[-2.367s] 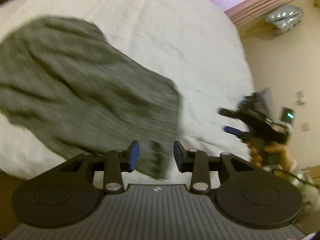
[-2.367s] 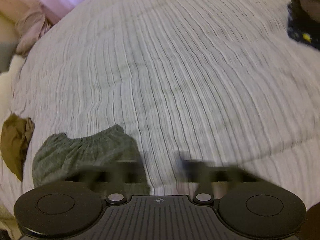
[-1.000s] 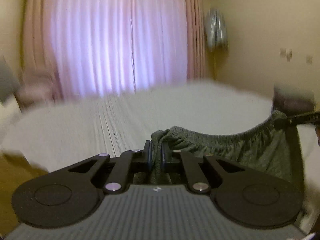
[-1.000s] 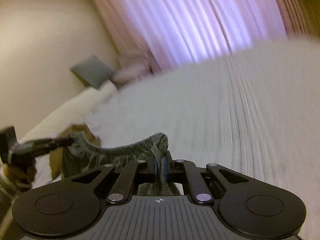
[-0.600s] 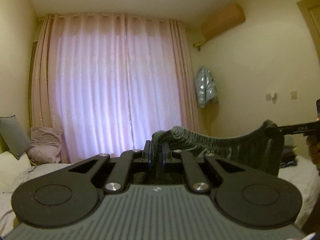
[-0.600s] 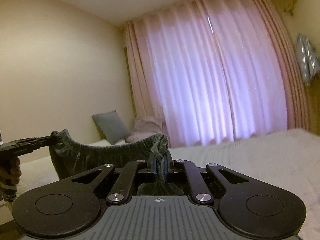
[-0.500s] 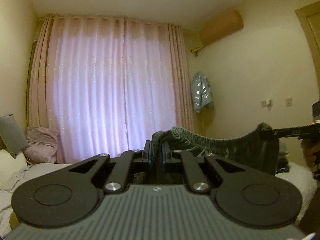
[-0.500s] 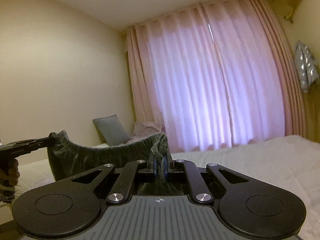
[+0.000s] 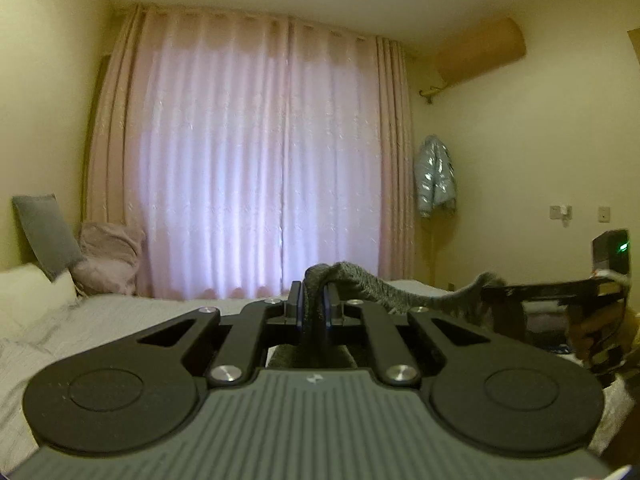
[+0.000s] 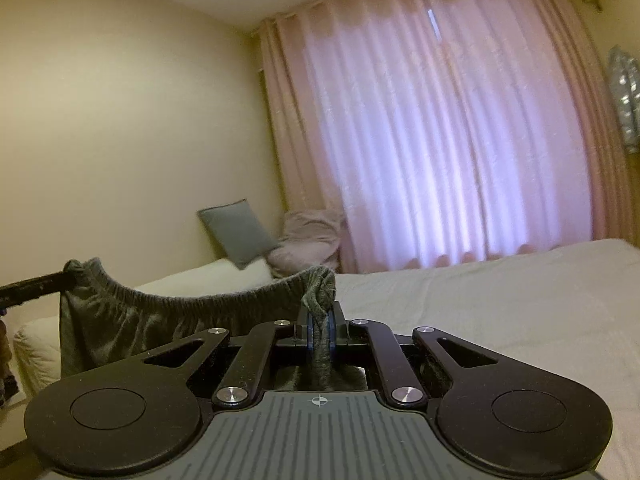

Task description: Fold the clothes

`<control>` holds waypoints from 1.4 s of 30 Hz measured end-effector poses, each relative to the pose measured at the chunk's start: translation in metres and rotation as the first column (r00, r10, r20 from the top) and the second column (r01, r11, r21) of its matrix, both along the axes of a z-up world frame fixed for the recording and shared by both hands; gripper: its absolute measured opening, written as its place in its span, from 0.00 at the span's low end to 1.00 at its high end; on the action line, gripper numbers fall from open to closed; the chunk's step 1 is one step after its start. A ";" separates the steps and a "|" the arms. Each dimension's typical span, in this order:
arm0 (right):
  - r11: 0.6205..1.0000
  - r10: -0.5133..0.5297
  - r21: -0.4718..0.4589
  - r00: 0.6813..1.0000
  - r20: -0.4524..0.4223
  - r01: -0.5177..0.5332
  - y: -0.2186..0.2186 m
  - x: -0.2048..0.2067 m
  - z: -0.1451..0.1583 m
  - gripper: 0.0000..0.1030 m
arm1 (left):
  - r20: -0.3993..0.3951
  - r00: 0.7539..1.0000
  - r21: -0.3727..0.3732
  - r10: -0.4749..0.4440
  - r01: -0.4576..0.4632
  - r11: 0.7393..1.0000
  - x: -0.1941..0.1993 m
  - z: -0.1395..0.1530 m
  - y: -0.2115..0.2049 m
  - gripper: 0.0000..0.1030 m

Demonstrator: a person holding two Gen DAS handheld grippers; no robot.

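Note:
Grey shorts (image 10: 120, 320) with an elastic waistband hang in the air between my two grippers, above a white bed (image 10: 500, 312). My left gripper (image 9: 314, 296) is shut on one end of the waistband. From there the shorts (image 9: 376, 284) run right to my right gripper (image 9: 490, 292), held by a hand (image 9: 592, 332). In the right wrist view my right gripper (image 10: 320, 316) is shut on a bunched bit of waistband, and the band sags left to the left gripper (image 10: 66, 276). The legs drop below, partly hidden behind the gripper bodies.
Pink curtains (image 9: 260, 160) cover the window behind the bed (image 9: 100, 320). A grey pillow (image 10: 236, 232) and a pink pillow (image 10: 308, 236) lean at the headboard wall. A shiny jacket (image 9: 434, 176) hangs on a stand by the right wall.
Both grippers went from open over the bed to shut on the waistband and lifted the shorts. In the last half second they sank slightly; more bed shows.

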State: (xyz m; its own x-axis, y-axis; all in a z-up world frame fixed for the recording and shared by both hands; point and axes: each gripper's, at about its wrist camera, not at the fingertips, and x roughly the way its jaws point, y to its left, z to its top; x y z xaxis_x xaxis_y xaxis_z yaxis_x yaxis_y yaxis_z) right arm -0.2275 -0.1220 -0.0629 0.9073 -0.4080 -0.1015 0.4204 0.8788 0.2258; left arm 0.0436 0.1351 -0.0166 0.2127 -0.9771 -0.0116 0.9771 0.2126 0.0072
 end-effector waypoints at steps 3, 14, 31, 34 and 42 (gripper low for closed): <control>1.000 0.010 -0.007 0.998 0.061 -0.010 -0.020 0.014 0.003 0.06 | 0.038 0.999 -0.041 -0.034 0.035 0.999 -0.016 0.020 -0.001 0.07; 0.902 -0.303 0.296 0.949 -0.087 0.315 -0.072 -0.076 -0.099 0.97 | -0.422 0.731 0.277 -0.536 0.667 0.692 -0.166 -0.135 -0.122 0.10; 0.469 -0.359 0.861 0.933 -0.016 0.195 -0.004 -0.121 -0.294 0.74 | -0.591 0.778 0.500 0.214 0.144 0.854 -0.011 -0.276 -0.085 0.37; 0.445 -0.396 0.858 0.916 -0.068 0.256 -0.007 -0.110 -0.306 0.64 | -0.660 0.687 0.502 0.303 0.104 0.859 0.016 -0.294 -0.092 0.39; 0.426 -0.391 0.840 0.905 -0.165 0.337 -0.015 -0.096 -0.325 0.05 | -0.750 0.627 0.404 0.208 0.186 0.895 0.028 -0.304 -0.103 0.01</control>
